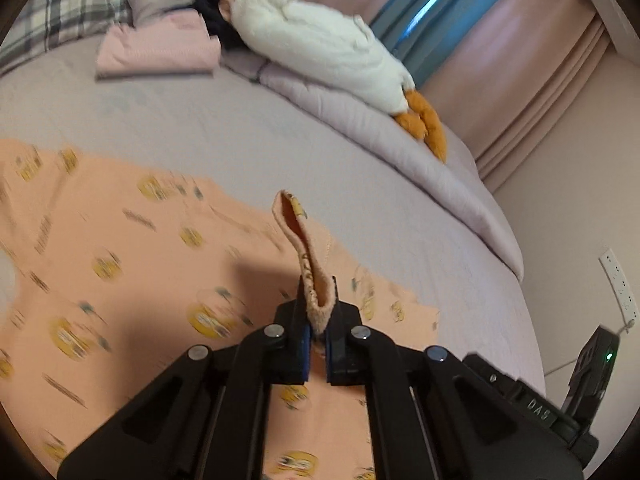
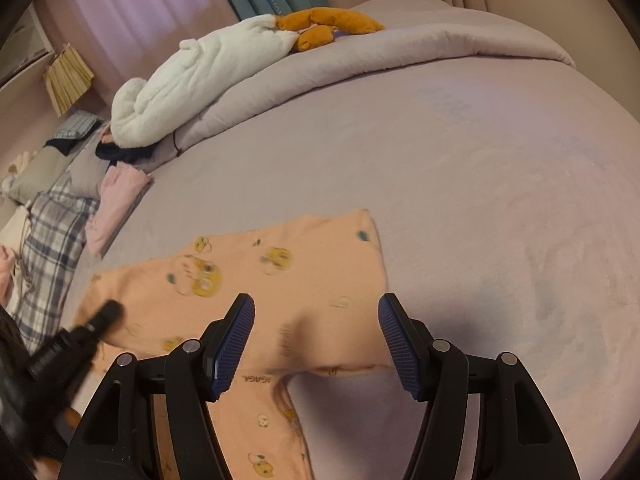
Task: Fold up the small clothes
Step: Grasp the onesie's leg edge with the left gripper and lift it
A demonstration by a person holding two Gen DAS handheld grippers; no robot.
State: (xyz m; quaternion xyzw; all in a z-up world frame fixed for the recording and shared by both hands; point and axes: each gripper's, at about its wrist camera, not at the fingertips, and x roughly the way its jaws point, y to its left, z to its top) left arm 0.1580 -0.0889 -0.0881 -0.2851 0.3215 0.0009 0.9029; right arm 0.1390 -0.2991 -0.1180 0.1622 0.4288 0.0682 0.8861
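Peach cotton baby garment with yellow cartoon prints (image 1: 132,264) spread flat on lilac quilted bedspread (image 1: 248,120) — one ribbed cuff pinched upright in black left gripper (image 1: 318,322), jaws clamped together on it at 6 o'clock. Black right gripper (image 2: 316,344) low over the garment at 6 o'clock, blue-padded jaws apart, nothing between. White plush duck with orange feet (image 1: 320,36) at 1 o'clock — folded pink cloth (image 1: 160,50) at 11.
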